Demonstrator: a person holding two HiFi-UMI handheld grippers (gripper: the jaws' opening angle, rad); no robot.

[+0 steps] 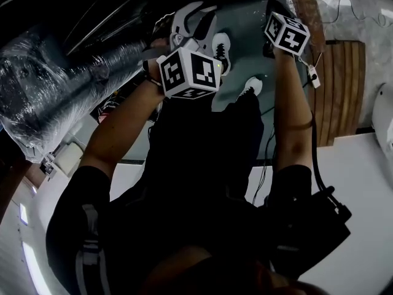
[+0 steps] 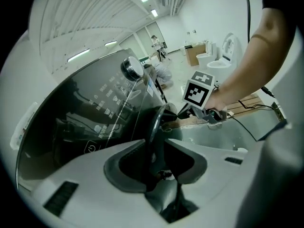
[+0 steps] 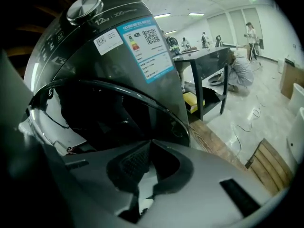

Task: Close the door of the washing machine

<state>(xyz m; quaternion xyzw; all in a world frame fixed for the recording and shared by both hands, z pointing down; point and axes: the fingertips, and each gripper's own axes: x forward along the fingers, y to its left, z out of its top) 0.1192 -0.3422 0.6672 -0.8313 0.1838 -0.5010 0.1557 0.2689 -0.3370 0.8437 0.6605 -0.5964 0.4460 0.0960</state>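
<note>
The washing machine (image 3: pixel 118 42) is dark grey, with a silver knob (image 3: pixel 84 6) and a blue-edged label (image 3: pixel 142 46). Its round door (image 2: pixel 154 118) stands ajar, and the dark drum opening (image 3: pixel 95 118) shows behind the door's curved rim (image 3: pixel 142 101). My left gripper (image 2: pixel 156 144) is shut on the door's thin dark rim, which runs up between its jaws. My right gripper (image 3: pixel 151 142) is shut with nothing in it, close in front of the door's rim. In the head view only the marker cubes show, left (image 1: pixel 189 72) and right (image 1: pixel 287 32). The left gripper view shows the right gripper (image 2: pixel 209 114) just beyond the door.
A wooden pallet (image 3: pixel 268 167) lies on the floor at the right, also in the head view (image 1: pixel 344 85). A dark metal table (image 3: pixel 204 63) stands behind the machine. A plastic-wrapped bulk (image 1: pixel 55 85) is at the left. Cables (image 3: pixel 247 122) trail over the floor. People are far off.
</note>
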